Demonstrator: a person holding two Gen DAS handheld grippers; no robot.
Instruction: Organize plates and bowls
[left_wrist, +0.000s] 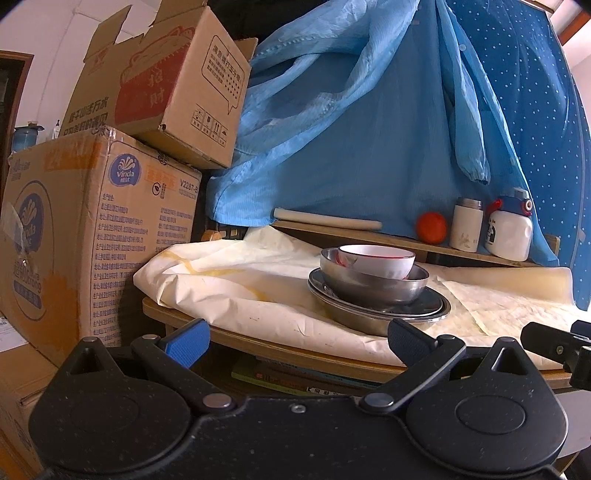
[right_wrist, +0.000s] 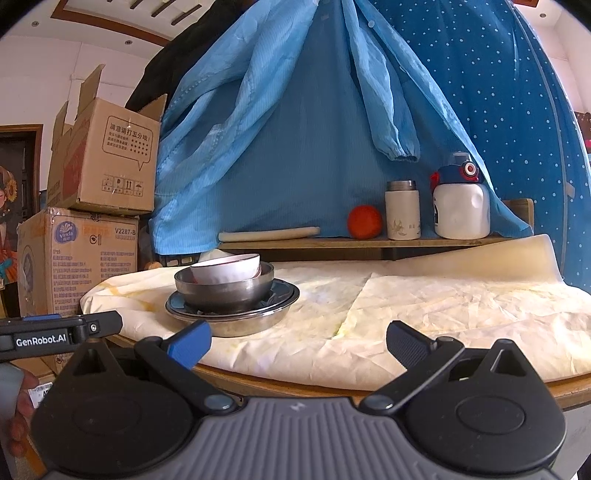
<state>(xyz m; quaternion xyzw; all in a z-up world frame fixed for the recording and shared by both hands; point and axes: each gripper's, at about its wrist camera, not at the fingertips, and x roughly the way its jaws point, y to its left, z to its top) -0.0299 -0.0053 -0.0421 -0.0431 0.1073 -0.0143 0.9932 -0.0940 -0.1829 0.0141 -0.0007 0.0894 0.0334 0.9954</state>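
Blue cloth, one sheet dotted white and one plain pale-blue garment (right_wrist: 280, 147), hangs as a backdrop behind a round wooden table (right_wrist: 295, 384) covered with crumpled cream paper (right_wrist: 443, 306). Two printed brown cardboard boxes (left_wrist: 96, 229) are stacked to the left of the table.

Along the back runs a narrow wooden shelf (right_wrist: 369, 243) holding a pale rolled sheet, an orange round fruit (right_wrist: 364, 221), a white flask with a steel cap (right_wrist: 402, 210) and a white jug with a blue and red lid (right_wrist: 461, 203).

On the paper, toward the table's left side, the dishes sit as one nested pile: shallow stainless-steel plates (right_wrist: 236, 314) at the bottom, a stainless-steel bowl (right_wrist: 225, 290) in them, and white ceramic bowls with a reddish rim (right_wrist: 227, 271) inside that, the top one slightly tilted. No loose dish shows elsewhere on the table, so the gathering looks largely done; perhaps only squaring the tilted top bowl remains.

Both tools hover short of the table edge, apart from the pile. The left gripper (left_wrist: 295, 341) has its blue-padded fingers spread wide and empty; the right gripper (right_wrist: 297, 341) likewise stands wide apart, holding nothing.
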